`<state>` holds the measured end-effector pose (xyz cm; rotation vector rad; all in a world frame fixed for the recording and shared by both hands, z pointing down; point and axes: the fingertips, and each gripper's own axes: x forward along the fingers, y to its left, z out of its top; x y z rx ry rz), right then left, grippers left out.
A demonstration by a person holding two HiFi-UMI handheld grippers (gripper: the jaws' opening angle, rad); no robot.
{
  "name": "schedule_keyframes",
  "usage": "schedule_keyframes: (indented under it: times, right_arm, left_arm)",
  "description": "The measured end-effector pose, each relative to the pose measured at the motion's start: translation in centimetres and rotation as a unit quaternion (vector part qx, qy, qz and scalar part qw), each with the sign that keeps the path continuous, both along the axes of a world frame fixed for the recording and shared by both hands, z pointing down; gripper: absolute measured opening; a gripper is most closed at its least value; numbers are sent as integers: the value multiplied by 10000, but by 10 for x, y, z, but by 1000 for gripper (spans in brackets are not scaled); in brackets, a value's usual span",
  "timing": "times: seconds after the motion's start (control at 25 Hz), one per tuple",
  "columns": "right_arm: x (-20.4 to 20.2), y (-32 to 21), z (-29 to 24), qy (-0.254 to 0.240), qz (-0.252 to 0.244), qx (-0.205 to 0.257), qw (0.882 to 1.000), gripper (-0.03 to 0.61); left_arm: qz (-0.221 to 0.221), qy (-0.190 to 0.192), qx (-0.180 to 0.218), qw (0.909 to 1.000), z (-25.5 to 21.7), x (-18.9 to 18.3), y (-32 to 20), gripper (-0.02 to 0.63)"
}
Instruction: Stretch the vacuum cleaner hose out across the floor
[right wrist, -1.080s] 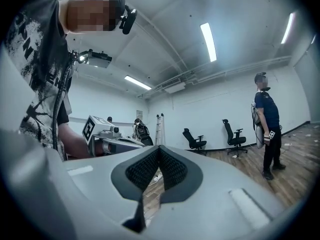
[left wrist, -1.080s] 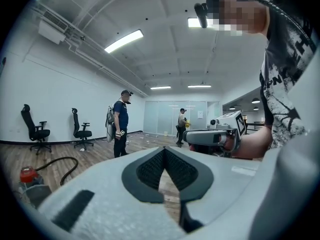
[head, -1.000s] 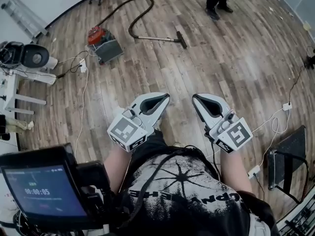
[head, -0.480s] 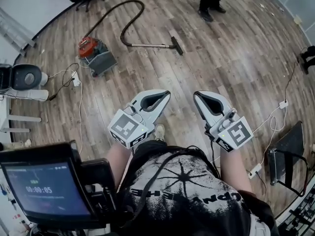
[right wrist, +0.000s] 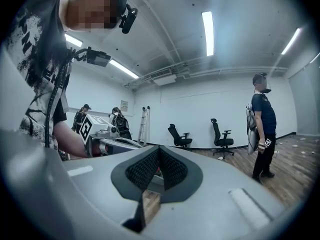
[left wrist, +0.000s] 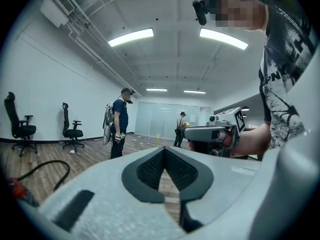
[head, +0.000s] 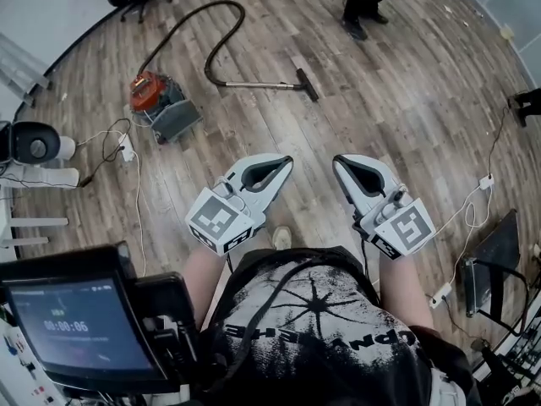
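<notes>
Work not begun: black vacuum hose lies curled on wooden plank floor, upper left, beside red-and-grey vacuum cleaner. Grey left gripper and grey right gripper well apart from it, jaws closed tight, empty.

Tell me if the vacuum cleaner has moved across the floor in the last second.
No. The vacuum cleaner sits as before relative to the white power strip beside it; the whole view shifted instead.
</notes>
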<state>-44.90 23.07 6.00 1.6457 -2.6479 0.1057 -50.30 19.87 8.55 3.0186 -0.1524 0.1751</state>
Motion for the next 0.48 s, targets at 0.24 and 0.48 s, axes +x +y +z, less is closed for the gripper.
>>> schedule_keyframes:
  times: [0.24, 0.48]
  right_arm:
    - [-7, -47, -1, 221, -3, -45, 9997, 8]
    - [11, -73, 2, 199, -4, -82, 9998, 8]
  left_arm:
    - [2, 89, -69, 9999, 1, -5, -49, 2]
    - [27, 69, -106, 9999, 5, 13, -71, 2]
